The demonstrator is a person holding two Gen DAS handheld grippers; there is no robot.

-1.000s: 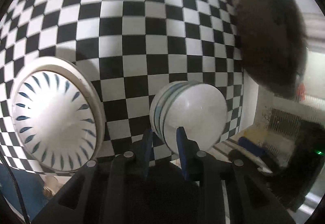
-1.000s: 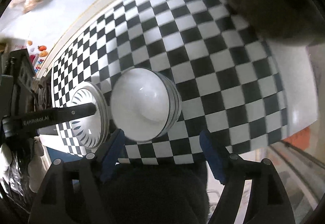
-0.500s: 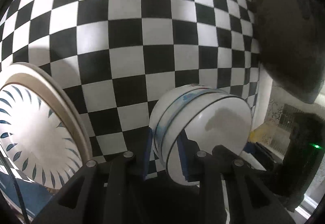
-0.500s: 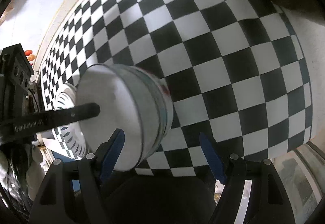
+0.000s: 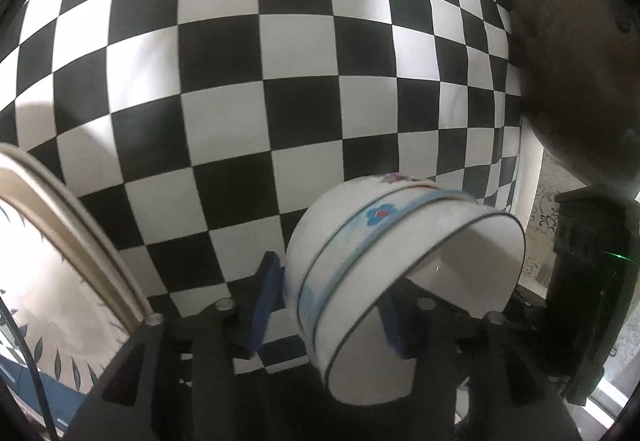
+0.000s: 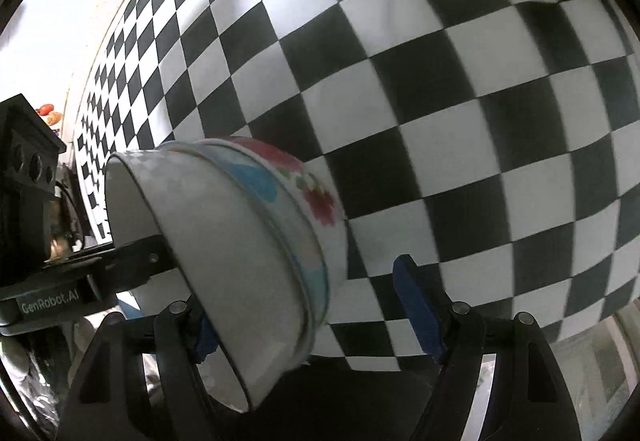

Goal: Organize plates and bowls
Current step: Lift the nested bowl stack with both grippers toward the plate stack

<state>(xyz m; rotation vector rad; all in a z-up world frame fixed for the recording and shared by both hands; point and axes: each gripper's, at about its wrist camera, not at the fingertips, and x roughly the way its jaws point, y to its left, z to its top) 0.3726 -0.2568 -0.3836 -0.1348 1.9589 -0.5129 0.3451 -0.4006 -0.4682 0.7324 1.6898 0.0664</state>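
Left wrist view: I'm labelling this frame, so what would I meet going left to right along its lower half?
Plate → blue left finger → stacked bowls → dark device with a green light.

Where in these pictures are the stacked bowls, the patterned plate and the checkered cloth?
stacked bowls (image 5: 360, 237), left wrist view, on the blue-banded outer wall.
patterned plate (image 5: 60, 281), left wrist view, on its white face.
checkered cloth (image 6: 440, 81), right wrist view, on a bare square.
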